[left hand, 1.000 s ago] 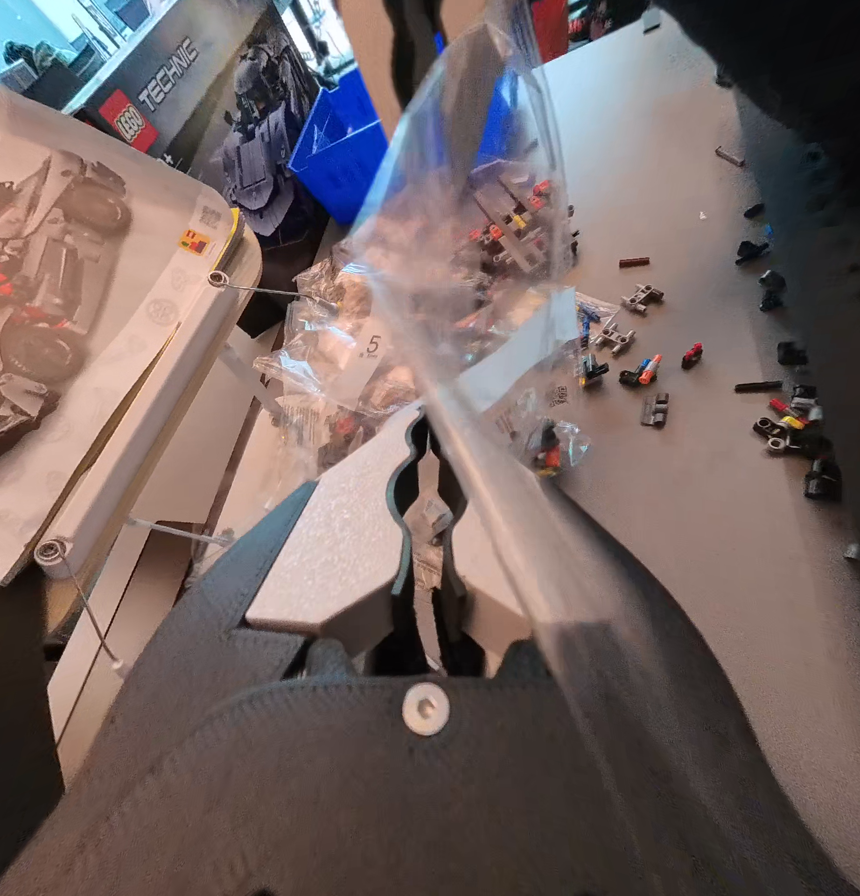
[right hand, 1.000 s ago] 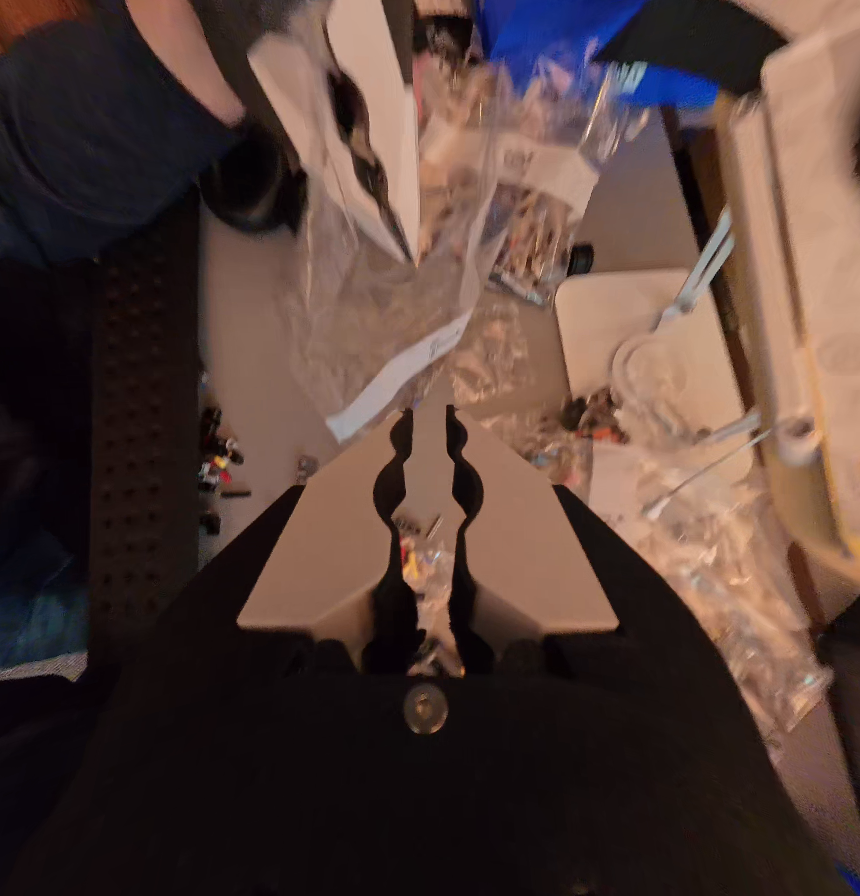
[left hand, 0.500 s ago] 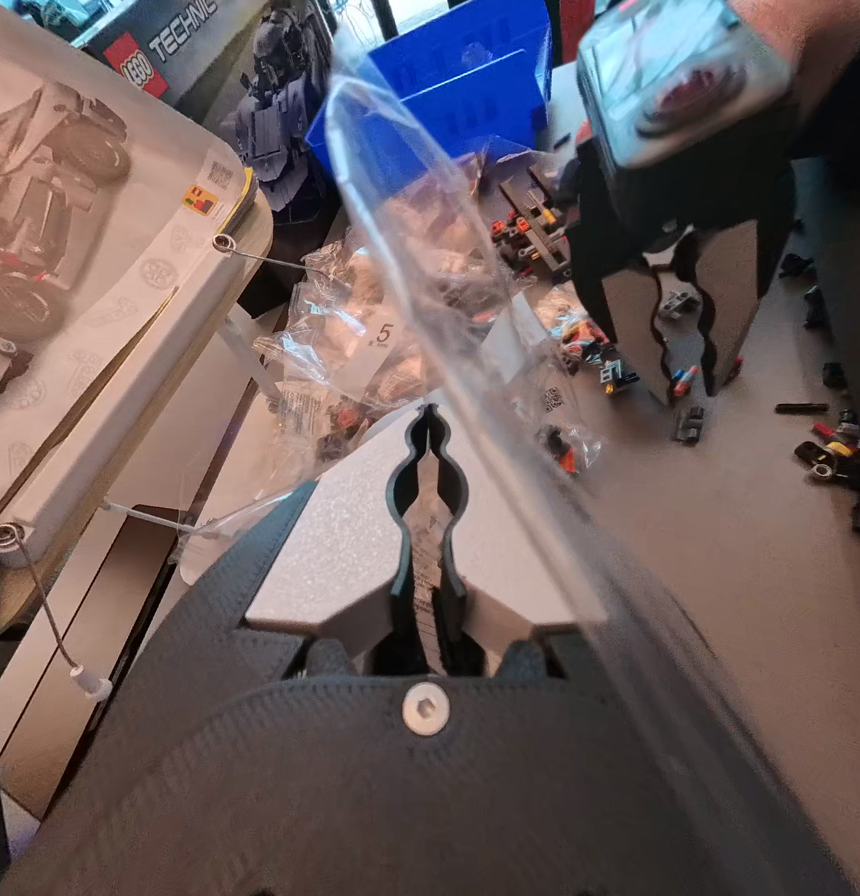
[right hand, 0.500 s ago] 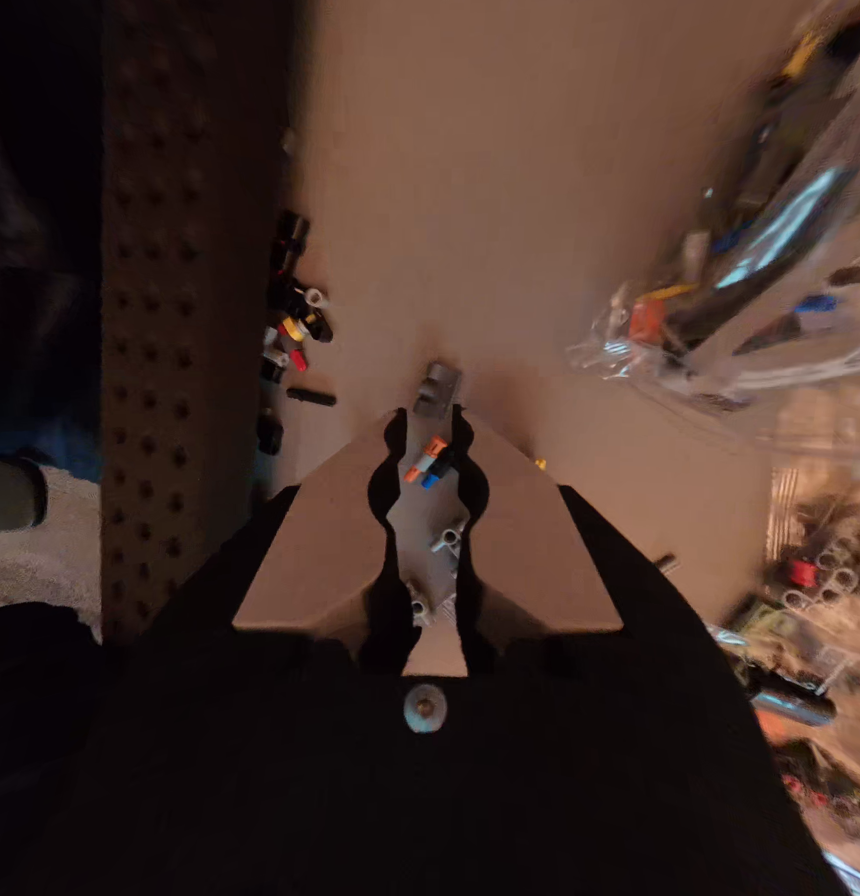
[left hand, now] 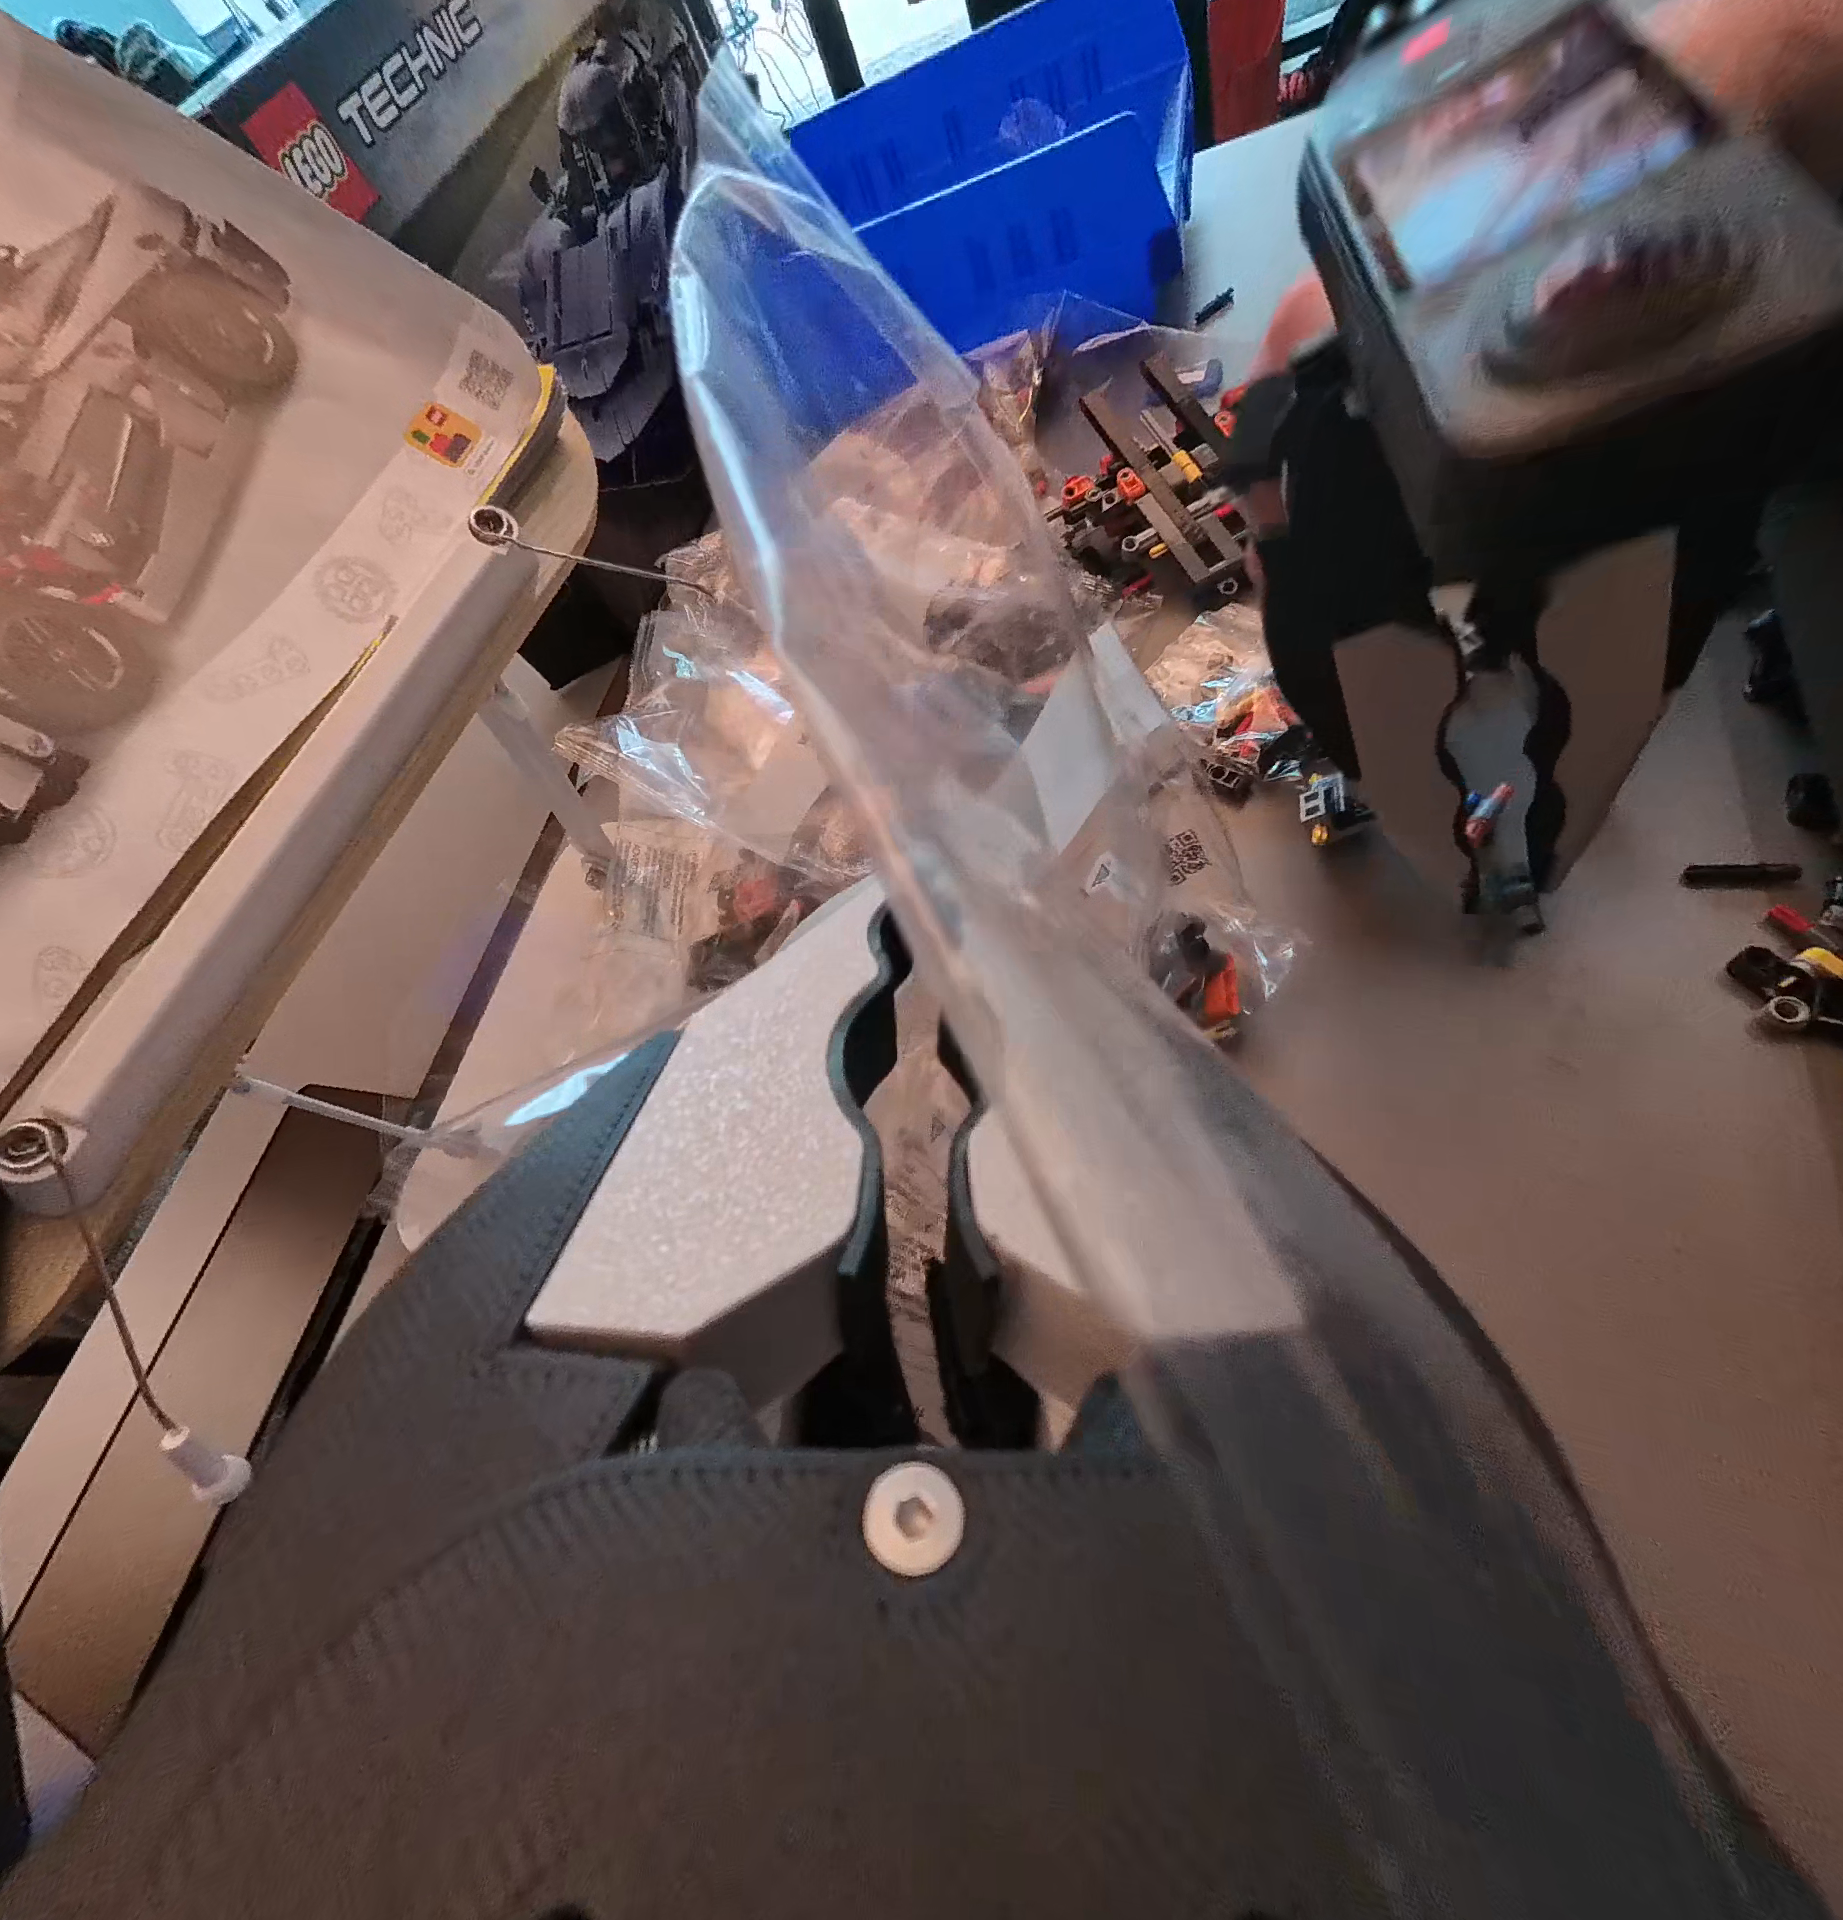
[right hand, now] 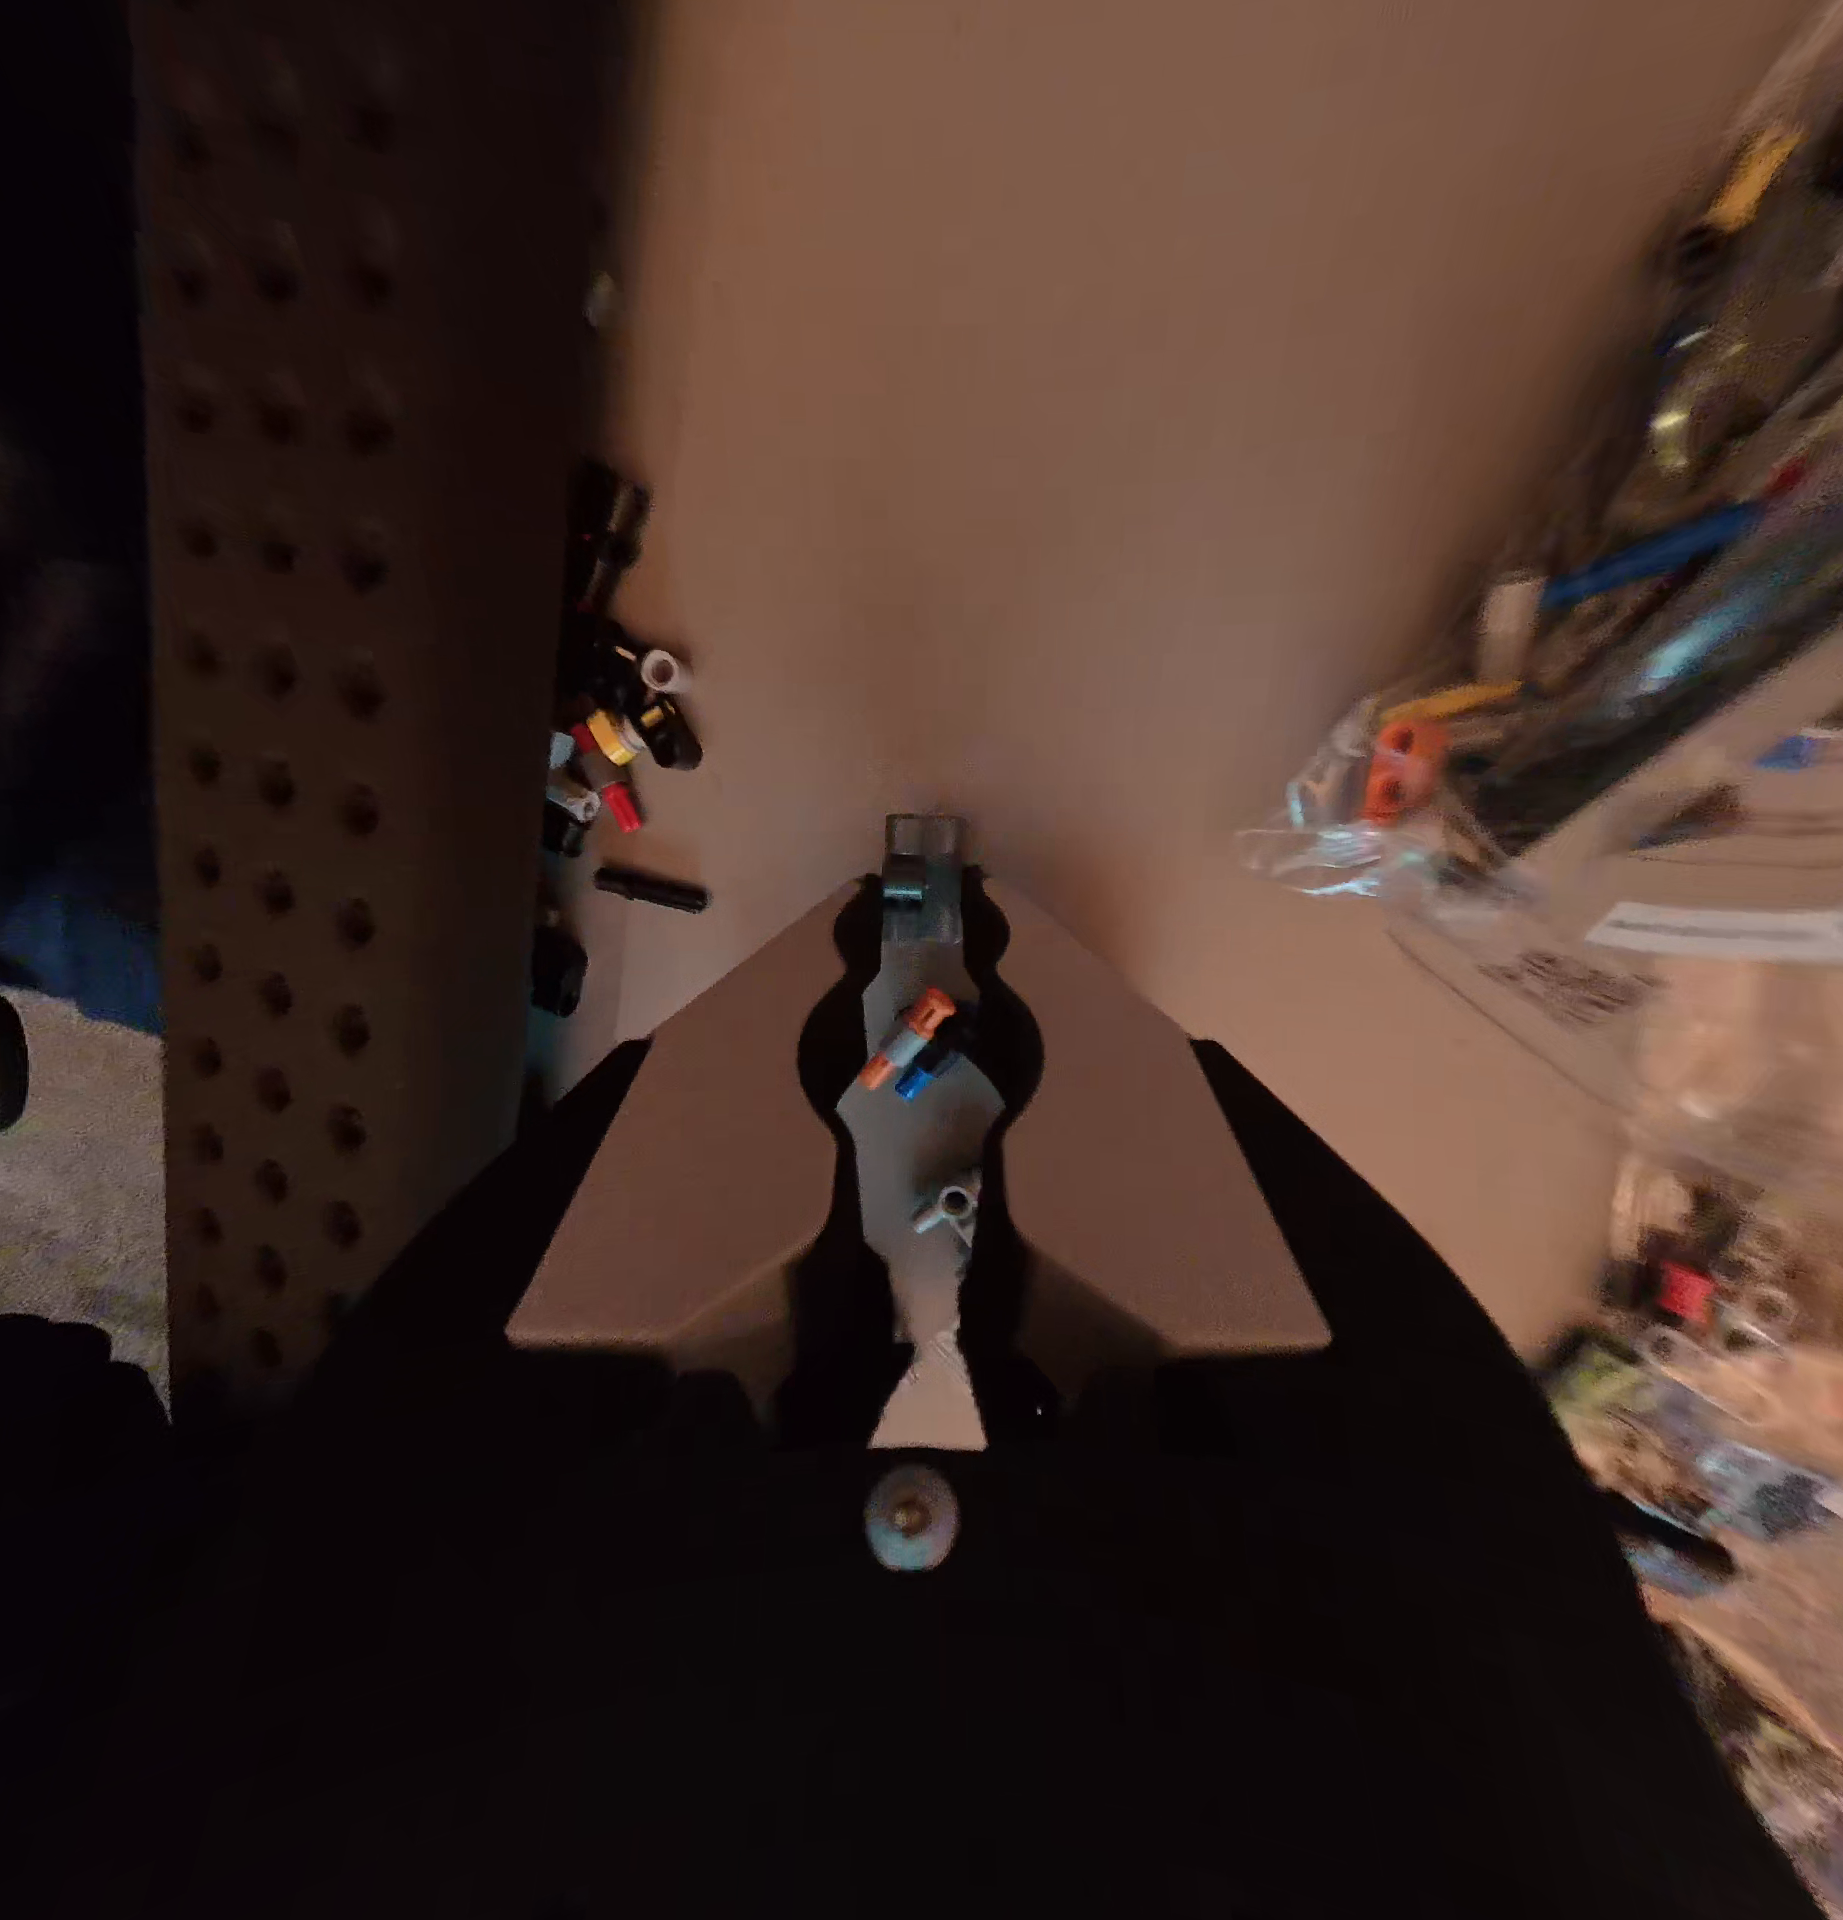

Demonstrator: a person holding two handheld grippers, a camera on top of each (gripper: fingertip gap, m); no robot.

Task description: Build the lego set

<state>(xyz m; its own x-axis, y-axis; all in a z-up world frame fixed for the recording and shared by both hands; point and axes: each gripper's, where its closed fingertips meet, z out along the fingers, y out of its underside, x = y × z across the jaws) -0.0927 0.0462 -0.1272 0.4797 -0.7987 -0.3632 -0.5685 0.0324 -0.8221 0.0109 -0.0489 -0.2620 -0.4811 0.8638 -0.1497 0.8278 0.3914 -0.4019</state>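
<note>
My left gripper point(left hand: 917, 940) points forward and slightly up over the table point(left hand: 1519, 1195), its two fingers drawn close together and pinching a clear plastic bag point(left hand: 896, 540), which stands up from the tips and drapes back over my right finger. My right gripper point(right hand: 922, 883) points straight down at the table, its fingers a narrow gap apart with the tips on either side of a small grey piece point(right hand: 922, 868) lying flat there; I cannot tell whether the pads touch it yet. Only the right wrist view shows what lies under that gripper: an orange-and-grey pin point(right hand: 906, 1039) beside a blue one, and a pale grey connector point(right hand: 948, 1205) farther back between the fingers, plus a cluster of small parts point(right hand: 616, 727) by the edge of a perforated board point(right hand: 273, 727) to the left. Only the left wrist view shows the right gripper from outside, standing upright on the table with a phone point(left hand: 1551, 197) mounted on top. That view also shows the half-built black frame point(left hand: 1166, 488) behind it, a heap of sealed part bags point(left hand: 709, 748), the instruction booklet point(left hand: 169, 499) on a stand to the left, a blue bin point(left hand: 1000, 208) and the set's box point(left hand: 397, 104) at the back. The table is plain and light grey, and daylight comes through windows behind it.
</note>
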